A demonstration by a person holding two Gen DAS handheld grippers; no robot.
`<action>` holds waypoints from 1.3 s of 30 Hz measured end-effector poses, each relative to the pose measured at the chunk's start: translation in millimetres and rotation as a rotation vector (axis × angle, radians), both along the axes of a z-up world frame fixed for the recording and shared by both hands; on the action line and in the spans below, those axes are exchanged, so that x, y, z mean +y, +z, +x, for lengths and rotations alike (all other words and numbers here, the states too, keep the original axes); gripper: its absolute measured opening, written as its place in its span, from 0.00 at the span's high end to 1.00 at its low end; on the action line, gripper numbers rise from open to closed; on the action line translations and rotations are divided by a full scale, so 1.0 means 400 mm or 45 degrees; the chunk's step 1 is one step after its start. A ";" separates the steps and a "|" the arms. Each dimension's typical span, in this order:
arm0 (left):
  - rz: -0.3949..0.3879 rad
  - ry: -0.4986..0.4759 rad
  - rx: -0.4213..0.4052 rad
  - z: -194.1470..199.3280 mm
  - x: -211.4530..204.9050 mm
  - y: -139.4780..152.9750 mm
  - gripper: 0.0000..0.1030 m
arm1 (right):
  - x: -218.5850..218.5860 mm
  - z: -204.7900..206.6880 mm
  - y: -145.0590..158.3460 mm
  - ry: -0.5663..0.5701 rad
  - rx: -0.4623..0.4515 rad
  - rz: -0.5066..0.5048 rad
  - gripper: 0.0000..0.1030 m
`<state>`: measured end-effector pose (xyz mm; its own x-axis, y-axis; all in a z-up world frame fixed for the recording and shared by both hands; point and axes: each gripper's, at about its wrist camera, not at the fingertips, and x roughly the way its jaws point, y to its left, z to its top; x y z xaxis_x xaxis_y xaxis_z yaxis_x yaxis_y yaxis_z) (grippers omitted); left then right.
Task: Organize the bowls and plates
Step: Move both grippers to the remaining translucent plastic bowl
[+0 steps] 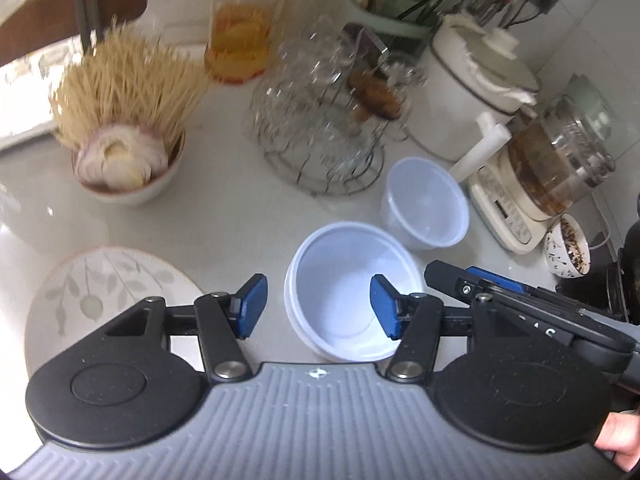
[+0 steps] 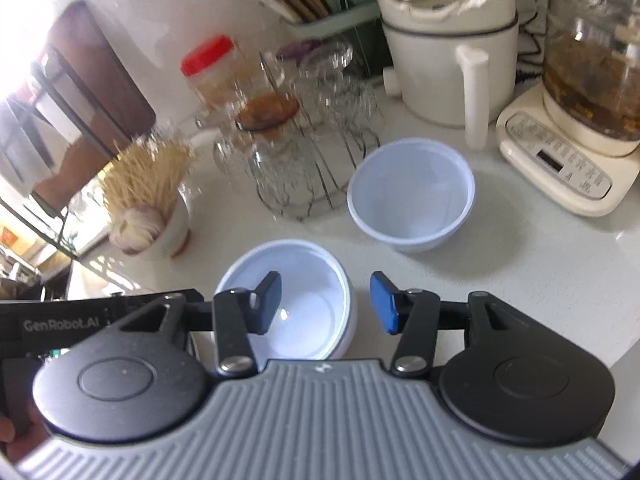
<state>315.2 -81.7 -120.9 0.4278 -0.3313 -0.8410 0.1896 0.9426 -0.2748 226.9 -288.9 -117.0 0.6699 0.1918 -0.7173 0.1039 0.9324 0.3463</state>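
A wide white plastic bowl (image 1: 352,292) sits on the counter near me, also in the right wrist view (image 2: 296,300). A deeper translucent plastic bowl (image 1: 426,204) stands behind it to the right, shown too in the right wrist view (image 2: 412,196). A leaf-patterned plate (image 1: 100,296) lies at the left. My left gripper (image 1: 318,304) is open, its jaws straddling the wide bowl's left rim. My right gripper (image 2: 326,304) is open, its jaws straddling the same bowl's right rim. The right gripper body shows at the right in the left view (image 1: 520,304).
A bowl of toothpicks and garlic (image 1: 124,140), a wire rack of upturned glasses (image 1: 320,132), a red-lidded jar (image 1: 244,24), a white electric pot (image 2: 448,40), a glass kettle on its base (image 2: 568,136) and a small patterned cup (image 1: 568,250) crowd the counter.
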 end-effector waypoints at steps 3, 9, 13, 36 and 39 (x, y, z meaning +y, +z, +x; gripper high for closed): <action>0.021 -0.037 -0.070 -0.014 -0.005 0.037 0.39 | -0.009 -0.025 0.025 -0.041 -0.057 0.008 0.49; 0.037 -0.114 -0.191 -0.040 -0.019 0.096 0.39 | -0.014 -0.070 0.063 -0.113 -0.132 -0.015 0.49; 0.020 -0.155 -0.219 -0.058 -0.020 0.115 0.39 | -0.013 -0.104 0.083 -0.157 -0.162 -0.042 0.49; -0.038 -0.386 -0.320 -0.172 -0.103 0.190 0.39 | -0.057 -0.293 0.156 -0.342 -0.230 -0.109 0.49; -0.035 -0.430 -0.311 -0.174 -0.133 0.181 0.39 | -0.074 -0.306 0.148 -0.379 -0.220 -0.115 0.49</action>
